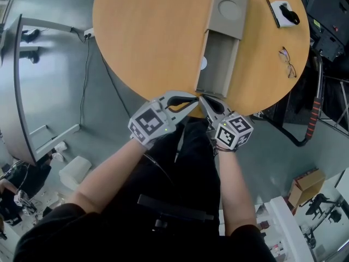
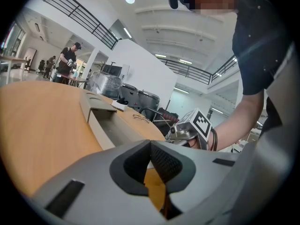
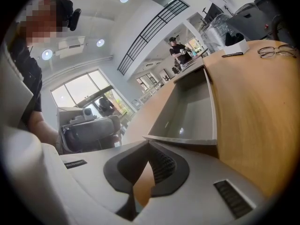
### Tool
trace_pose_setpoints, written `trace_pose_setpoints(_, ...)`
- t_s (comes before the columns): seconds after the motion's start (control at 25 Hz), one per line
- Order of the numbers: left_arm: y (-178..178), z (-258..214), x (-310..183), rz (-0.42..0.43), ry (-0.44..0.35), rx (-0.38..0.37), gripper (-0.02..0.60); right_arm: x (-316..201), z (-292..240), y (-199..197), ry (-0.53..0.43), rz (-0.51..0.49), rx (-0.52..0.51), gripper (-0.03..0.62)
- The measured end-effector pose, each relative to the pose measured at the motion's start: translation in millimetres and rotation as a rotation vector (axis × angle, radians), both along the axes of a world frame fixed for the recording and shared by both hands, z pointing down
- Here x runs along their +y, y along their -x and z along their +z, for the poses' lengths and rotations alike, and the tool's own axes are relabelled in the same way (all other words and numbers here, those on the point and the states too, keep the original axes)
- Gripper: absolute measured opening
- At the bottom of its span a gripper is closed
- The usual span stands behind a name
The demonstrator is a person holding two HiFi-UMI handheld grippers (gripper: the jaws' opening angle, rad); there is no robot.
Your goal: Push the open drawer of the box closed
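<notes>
A grey box [image 1: 232, 1] with two round recesses on top lies on the round wooden table [image 1: 147, 31]. Its drawer [image 1: 218, 64] is pulled out toward me and looks empty. Both grippers sit at the table's near edge, just short of the drawer's front. My left gripper [image 1: 194, 99] is shut, tips pointing right. My right gripper [image 1: 203, 98] is shut too, tips almost meeting the left's. In the left gripper view the shut jaws [image 2: 151, 144] hold nothing, with the drawer [image 2: 110, 125] ahead. The right gripper view shows its empty shut jaws [image 3: 149, 145] below the drawer's front [image 3: 187, 137].
Glasses [image 1: 288, 63] lie near the table's right edge. A white holder with a black object [image 1: 286, 12] and a dark pen [image 1: 272, 12] rest at the far right. A small white disc [image 1: 203, 63] lies left of the drawer. My legs are below the table's edge.
</notes>
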State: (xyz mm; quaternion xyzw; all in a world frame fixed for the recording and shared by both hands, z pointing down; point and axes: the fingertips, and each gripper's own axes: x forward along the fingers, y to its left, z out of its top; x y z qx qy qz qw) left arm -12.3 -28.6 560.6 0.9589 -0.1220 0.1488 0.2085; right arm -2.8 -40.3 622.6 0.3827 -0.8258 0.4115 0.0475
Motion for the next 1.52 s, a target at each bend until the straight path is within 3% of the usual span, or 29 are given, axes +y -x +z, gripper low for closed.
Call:
trace_pose_setpoints(0.76,4.9,8.0,-27.2,-0.041,0.039,-0.032,0.029,-41.5,-25.3,6.1,-0.054,-0.003,-0.033,0.005)
trace_pose_setpoints(0.92,5.8,8.2,-36.9,-0.077,0.041,-0.04,0.029,-32.2,-14.9,12.4,-0.011,-0.049,-0.047,0.005)
trace_pose_setpoints(1.12,3.8,15.1,-46.3,-0.085,0.044,-0.051,0.029,-35.9,4.1,1.8,0.05,-0.014,-0.055,0.006)
trace_pose_setpoints(1.52,-8.1,27.9,-51.8,-0.09,0.061,-0.073,0.029,-48.3,6.5,-6.5,0.033,-0.039,-0.045,0.005)
